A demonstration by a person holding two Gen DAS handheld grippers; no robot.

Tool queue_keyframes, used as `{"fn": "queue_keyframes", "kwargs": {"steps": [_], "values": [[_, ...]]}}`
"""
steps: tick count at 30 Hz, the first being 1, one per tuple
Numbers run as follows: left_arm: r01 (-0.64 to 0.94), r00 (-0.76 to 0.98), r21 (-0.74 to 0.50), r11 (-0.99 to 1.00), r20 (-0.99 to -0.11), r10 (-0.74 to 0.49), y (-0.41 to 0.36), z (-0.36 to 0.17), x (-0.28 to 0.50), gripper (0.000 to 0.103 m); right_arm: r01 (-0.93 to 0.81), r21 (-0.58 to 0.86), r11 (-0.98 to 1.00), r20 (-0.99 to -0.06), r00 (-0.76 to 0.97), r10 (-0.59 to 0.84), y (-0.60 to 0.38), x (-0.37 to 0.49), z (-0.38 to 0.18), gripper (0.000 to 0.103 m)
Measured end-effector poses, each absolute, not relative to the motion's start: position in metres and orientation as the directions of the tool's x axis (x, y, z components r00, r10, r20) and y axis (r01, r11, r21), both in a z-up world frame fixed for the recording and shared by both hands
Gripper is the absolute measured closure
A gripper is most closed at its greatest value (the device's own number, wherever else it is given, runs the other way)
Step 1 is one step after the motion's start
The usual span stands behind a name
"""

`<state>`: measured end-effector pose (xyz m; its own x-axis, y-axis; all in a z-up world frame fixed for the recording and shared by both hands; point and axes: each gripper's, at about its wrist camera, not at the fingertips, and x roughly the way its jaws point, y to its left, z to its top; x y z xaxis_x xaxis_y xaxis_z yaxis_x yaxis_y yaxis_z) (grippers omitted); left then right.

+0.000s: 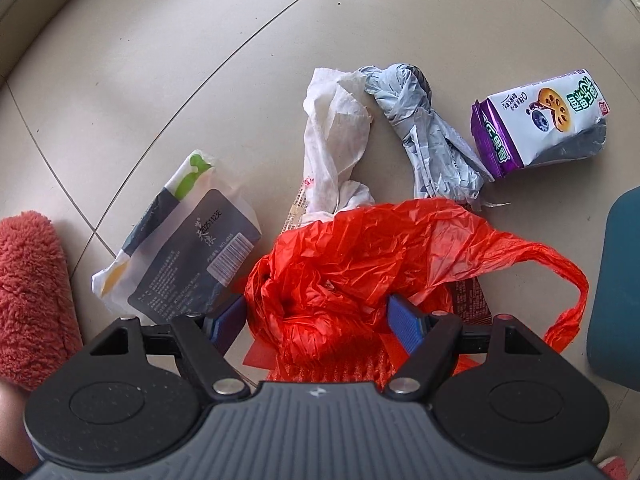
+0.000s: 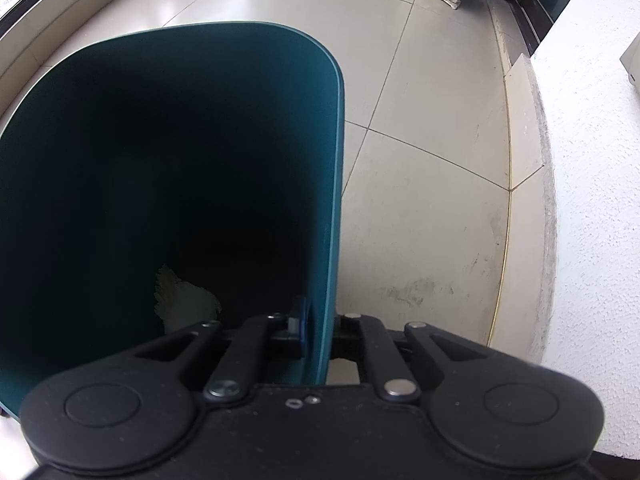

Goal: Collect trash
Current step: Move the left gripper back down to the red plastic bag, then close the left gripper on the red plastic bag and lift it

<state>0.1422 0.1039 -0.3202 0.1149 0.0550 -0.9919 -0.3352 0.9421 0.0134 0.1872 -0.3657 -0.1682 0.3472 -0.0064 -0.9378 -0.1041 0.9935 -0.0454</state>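
- Directly below, the left gripper (image 1: 316, 320) stood wide, its blue pads (image 1: 406, 322) on either side of a crumpled red plastic bag (image 1: 372, 256) on the floor (image 1: 180, 60); whether the pads touched the plastic could not be told.
- Beyond the bag lay a white tissue (image 1: 334, 140), a twisted grey wrapper (image 1: 432, 132) and, far right, a purple-and-white snack packet (image 1: 544, 120); a dark-labelled white pouch (image 1: 188, 248) lay just left of the bag.
- Part of a printed wrapper under the bag's right side was mostly covered.
- A red fuzzy slipper (image 1: 32, 296) was cut off at the left edge, and a teal bin (image 1: 618, 280) at the right edge.
- From the right wrist view, the right gripper (image 2: 320, 332) was clamped on the teal bin's right wall (image 2: 328, 240), one finger inside and one outside.
- The bin's inside was very dark; only a pale scrap (image 2: 184, 304) showed near the bottom, and what it was could not be made out.
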Motion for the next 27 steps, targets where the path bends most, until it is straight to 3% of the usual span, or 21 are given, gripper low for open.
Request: {"fn": "queue_keyframes", "kwargs": {"steps": [4,10,17,27], "values": [[-0.32,0.134,0.011,0.947,-0.989,0.057,0.103,-0.321,0.142,0.028,-0.108,-0.046,0.993,-0.94,0.341,-0.006,-0.363,0.19,-0.171,0.097],[-0.287,0.157,0.046,0.957,-0.983,0.094,0.094,-0.316,0.136,0.045,-0.108,-0.047,0.993,-0.937,0.35,-0.007,-0.361,0.19,-0.169,0.097],[-0.299,0.143,0.086,0.95,-0.981,0.134,0.086,-0.293,0.129,0.047,-0.105,-0.043,0.993,-0.923,0.385,0.001,-0.364,0.182,-0.164,0.097],[-0.3,0.22,0.072,0.951,-0.965,0.142,0.073,-0.215,0.128,0.047,-0.097,-0.028,0.995,-0.892,0.451,0.018,-0.369,0.169,-0.147,0.1]]}}
